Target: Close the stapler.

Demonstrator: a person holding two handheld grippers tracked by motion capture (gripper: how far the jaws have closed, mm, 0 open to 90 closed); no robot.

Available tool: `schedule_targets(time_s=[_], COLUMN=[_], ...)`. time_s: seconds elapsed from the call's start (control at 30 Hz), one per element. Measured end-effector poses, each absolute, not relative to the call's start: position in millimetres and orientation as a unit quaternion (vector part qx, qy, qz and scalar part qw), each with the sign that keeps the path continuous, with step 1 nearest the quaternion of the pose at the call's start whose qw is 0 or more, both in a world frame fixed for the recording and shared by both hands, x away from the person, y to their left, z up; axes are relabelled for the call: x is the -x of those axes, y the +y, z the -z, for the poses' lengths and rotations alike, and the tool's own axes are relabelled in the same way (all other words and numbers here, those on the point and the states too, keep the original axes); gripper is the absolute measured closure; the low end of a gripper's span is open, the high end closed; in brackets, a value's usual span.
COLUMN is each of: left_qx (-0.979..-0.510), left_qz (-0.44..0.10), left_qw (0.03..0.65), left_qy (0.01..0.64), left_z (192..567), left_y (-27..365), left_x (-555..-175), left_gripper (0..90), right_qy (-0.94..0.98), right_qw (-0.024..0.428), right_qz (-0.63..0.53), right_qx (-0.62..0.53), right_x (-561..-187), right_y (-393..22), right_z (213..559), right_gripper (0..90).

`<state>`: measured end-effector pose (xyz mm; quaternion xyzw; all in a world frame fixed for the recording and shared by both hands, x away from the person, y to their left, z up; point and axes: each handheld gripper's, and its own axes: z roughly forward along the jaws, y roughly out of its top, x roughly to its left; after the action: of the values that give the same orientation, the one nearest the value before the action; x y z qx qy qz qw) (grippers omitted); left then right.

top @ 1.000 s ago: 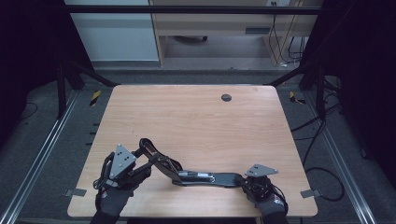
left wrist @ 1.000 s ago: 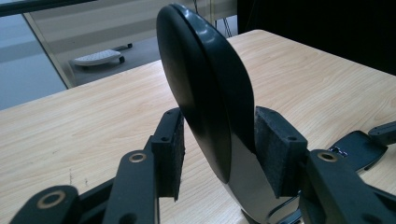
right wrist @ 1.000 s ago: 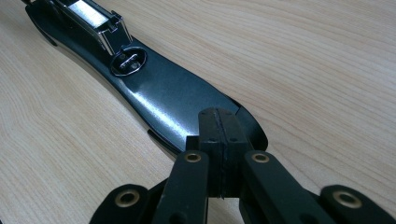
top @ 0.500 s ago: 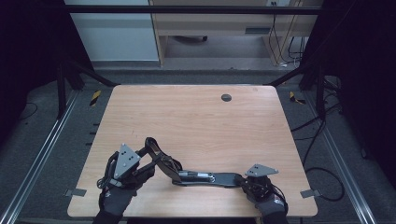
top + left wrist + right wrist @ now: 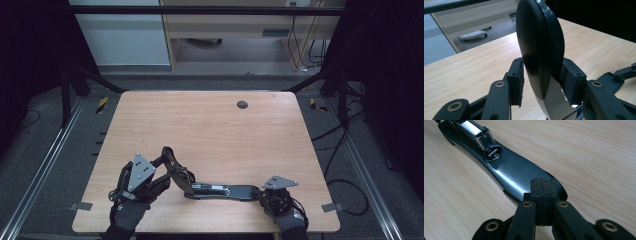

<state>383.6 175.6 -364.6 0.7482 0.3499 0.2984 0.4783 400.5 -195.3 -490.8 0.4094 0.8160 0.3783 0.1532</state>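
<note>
Right gripper [image 5: 264, 194] is sitting clenched, pads pressing down on the base end of the opened-out black stapler [image 5: 220, 190] at the table's [image 5: 210, 130] near edge, unmoved. Left gripper [image 5: 161, 172] has been closing, now grasping the raised stapler arm [image 5: 537, 45], shifted slightly right since earlier.

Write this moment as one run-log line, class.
left claw: just been closing around raised stapler top | right claw: shut, pinning stapler base | table

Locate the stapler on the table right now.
High view: the stapler lies opened out along the table's near edge, between the left gripper, jaws around its raised top arm, and the right gripper pressing its base end.
</note>
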Motion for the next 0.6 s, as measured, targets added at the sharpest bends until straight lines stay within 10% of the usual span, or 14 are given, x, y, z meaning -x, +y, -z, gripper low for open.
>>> schedule_targets(time_s=[0.6], left_qx=[-0.757], left_qz=[-0.297], left_qw=[0.474], left_qy=[0.338], left_z=[361], left_y=[159], left_x=[-384], left_gripper=[57.8], right_qy=[0.813], right_qw=[0.146], right_qz=[-0.379], right_qx=[-0.417], right_x=[-400], right_y=[-195], right_z=[490], right_gripper=[90.0])
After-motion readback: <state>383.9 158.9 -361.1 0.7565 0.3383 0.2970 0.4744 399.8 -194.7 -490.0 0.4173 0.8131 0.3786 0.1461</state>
